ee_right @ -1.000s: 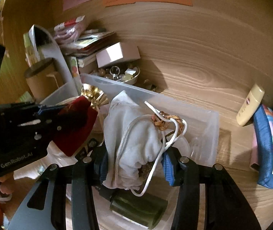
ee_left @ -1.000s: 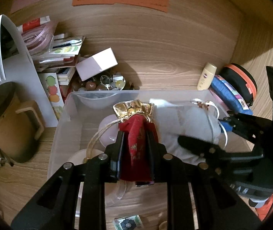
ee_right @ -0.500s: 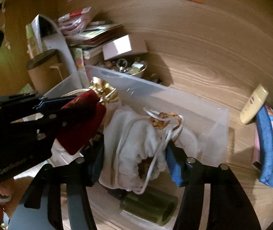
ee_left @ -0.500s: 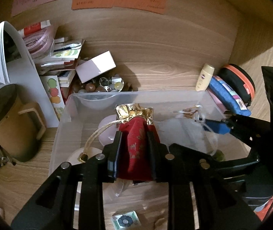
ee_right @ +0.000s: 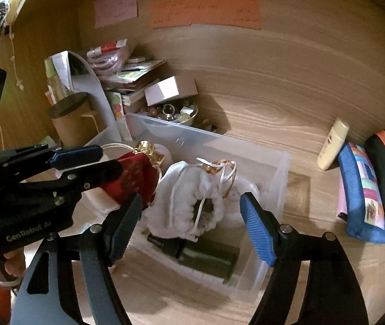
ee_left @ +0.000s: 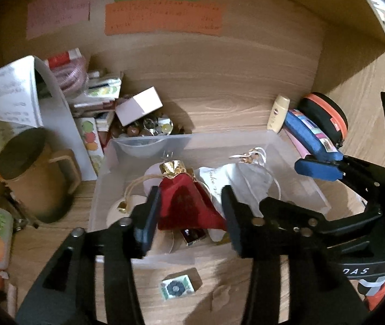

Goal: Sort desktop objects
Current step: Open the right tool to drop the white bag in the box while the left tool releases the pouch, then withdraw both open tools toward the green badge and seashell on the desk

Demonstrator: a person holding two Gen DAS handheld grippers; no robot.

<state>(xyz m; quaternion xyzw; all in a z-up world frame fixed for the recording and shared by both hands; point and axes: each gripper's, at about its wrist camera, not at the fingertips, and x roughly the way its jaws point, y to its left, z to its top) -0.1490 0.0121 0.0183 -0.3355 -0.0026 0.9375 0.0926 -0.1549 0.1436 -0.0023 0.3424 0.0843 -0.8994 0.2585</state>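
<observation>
Left gripper (ee_left: pixel 189 216), jaws spread apart and holding nothing, straddles the red fabric pouch with a gold foil-like collar (ee_left: pixel 185 200), which lies inside the translucent plastic storage bin (ee_left: pixel 149 260); the pouch's long axis runs away from the camera, collar end farthest, roughly in line with the fingers. Right gripper (ee_right: pixel 192 227), likewise released with its blue-padded fingers wide, frames the white drawstring cloth bag (ee_right: pixel 184 197) resting in the same bin, its gathered mouth facing the gripper and its cords with a gold knot at the far end. The two bags lie side by side, touching or nearly so, the red one nearer the left gripper and the white one nearer the right. Both items appear already deposited, so the coming move is judged to be a straight withdrawal, backward and upward along each gripper's axis. A dark green cylindrical bottle (ee_right: pixel 206 254) lies on the bin floor just beneath the white bag. Obstructions: the loose white cords near the right fingers could snag, and each gripper crowds the other's side. Outside the bin stand a brown lidded mug (ee_left: pixel 30 173), a small patterned tile (ee_left: pixel 180 284) at the bin's near wall, a cream tube (ee_right: pixel 333 143) and a blue pencil case (ee_right: pixel 362 195)
</observation>
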